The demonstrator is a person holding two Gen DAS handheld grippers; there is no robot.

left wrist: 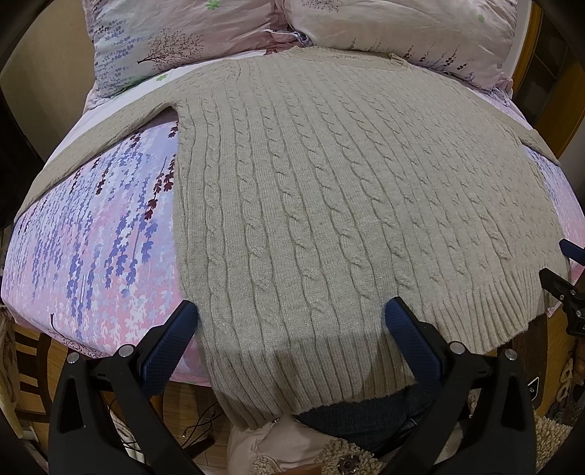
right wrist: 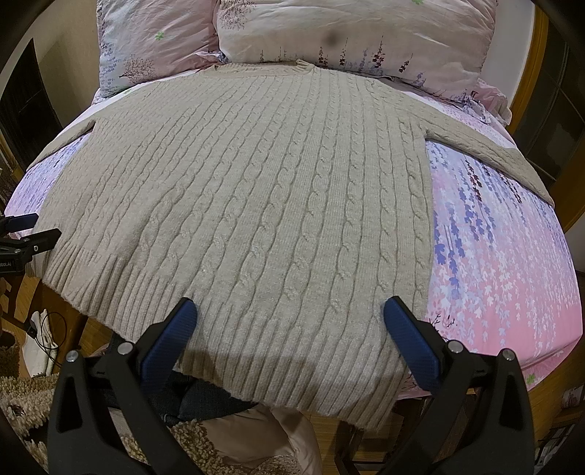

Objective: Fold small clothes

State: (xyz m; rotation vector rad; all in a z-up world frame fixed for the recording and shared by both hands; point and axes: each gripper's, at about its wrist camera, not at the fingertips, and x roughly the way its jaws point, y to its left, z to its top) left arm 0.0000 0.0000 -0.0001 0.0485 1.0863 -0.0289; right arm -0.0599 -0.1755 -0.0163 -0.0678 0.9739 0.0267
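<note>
Nearest the left wrist lens, the left gripper (left wrist: 290, 316) stood with its jaws spread wide, blue-padded fingers (left wrist: 172, 343) either side of the ribbed hem (left wrist: 292, 376) of a beige cable-knit sweater (left wrist: 329, 190). Nothing was clamped between them; the hem simply ran across the gap. Whether the pads touched the knit or sat just above it could not be told. The hem hung a little past the near edge of the bed (left wrist: 91, 234). Dark denim (left wrist: 365, 405) showed below it.

Right wrist view: the right gripper (right wrist: 289, 314) was likewise wide apart and held nothing, its fingers (right wrist: 409, 343) straddling the same hem (right wrist: 278, 369) nearer the sweater's right side edge. A shadow fell on the ribbing between the fingers. The other gripper (right wrist: 25, 234) showed small at the far left edge of this view, beside the hem corner.

Middle ground: the sweater (right wrist: 256, 190) lay flat and face-up on the floral pink-and-lilac sheet (right wrist: 504, 255), body spread smooth, hem toward the cameras. One sleeve (left wrist: 95, 146) ran out to the left, the other sleeve (right wrist: 493, 146) out to the right, both lying on the sheet.

Far end: the collar (right wrist: 303, 66) reached the foot of two floral pillows (right wrist: 347, 33) at the head of the bed. A wooden bed frame (right wrist: 530, 84) curved behind on the right.
</note>
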